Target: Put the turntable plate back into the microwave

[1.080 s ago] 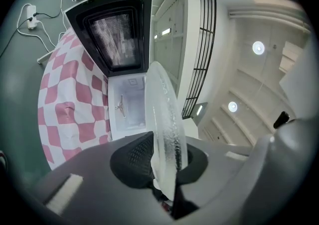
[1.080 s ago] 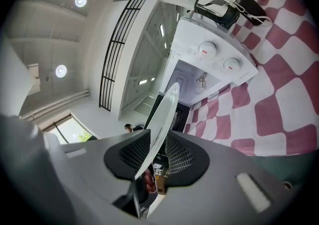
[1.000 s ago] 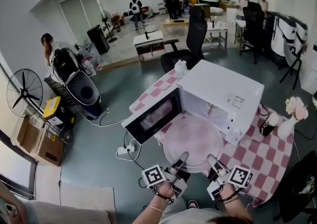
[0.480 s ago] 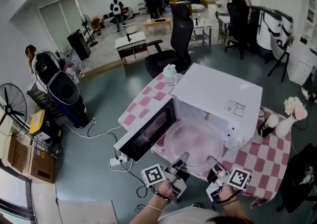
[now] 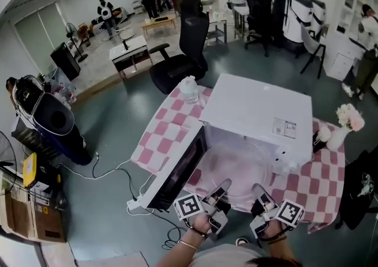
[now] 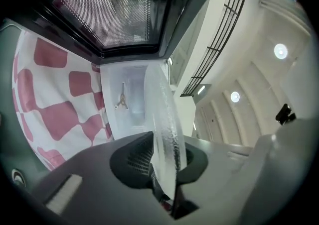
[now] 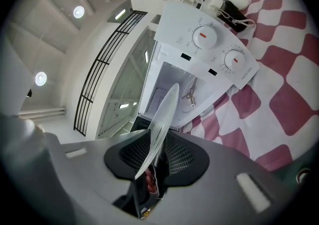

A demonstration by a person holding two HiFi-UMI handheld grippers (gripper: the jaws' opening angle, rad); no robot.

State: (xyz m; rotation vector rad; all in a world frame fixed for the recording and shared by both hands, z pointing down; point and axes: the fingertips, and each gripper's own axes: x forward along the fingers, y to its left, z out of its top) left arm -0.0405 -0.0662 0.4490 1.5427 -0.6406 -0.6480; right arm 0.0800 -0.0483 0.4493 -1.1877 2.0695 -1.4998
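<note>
The clear glass turntable plate [image 5: 239,168] lies nearly flat, its far half inside the open cavity of the white microwave [image 5: 260,106]. My left gripper [image 5: 221,192] is shut on the plate's near-left rim and my right gripper [image 5: 260,194] on its near-right rim. In the left gripper view the plate [image 6: 164,119] runs edge-on between the jaws of the left gripper [image 6: 167,171] toward the cavity and its drive coupler [image 6: 121,100]. The right gripper view shows the plate [image 7: 164,112] pinched in the right gripper [image 7: 152,164], below the dial panel [image 7: 212,45].
The microwave door [image 5: 177,171] hangs open to the left, close beside my left gripper. The red-checked table [image 5: 162,133] carries a white jug [image 5: 189,90], a flower vase [image 5: 345,124] and a dark object [image 5: 322,139]. An office chair [image 5: 180,59] stands beyond.
Both grippers have carried the plate forward, from in front of the microwave to partway inside its cavity. The head view has swung so the microwave sits more central.
</note>
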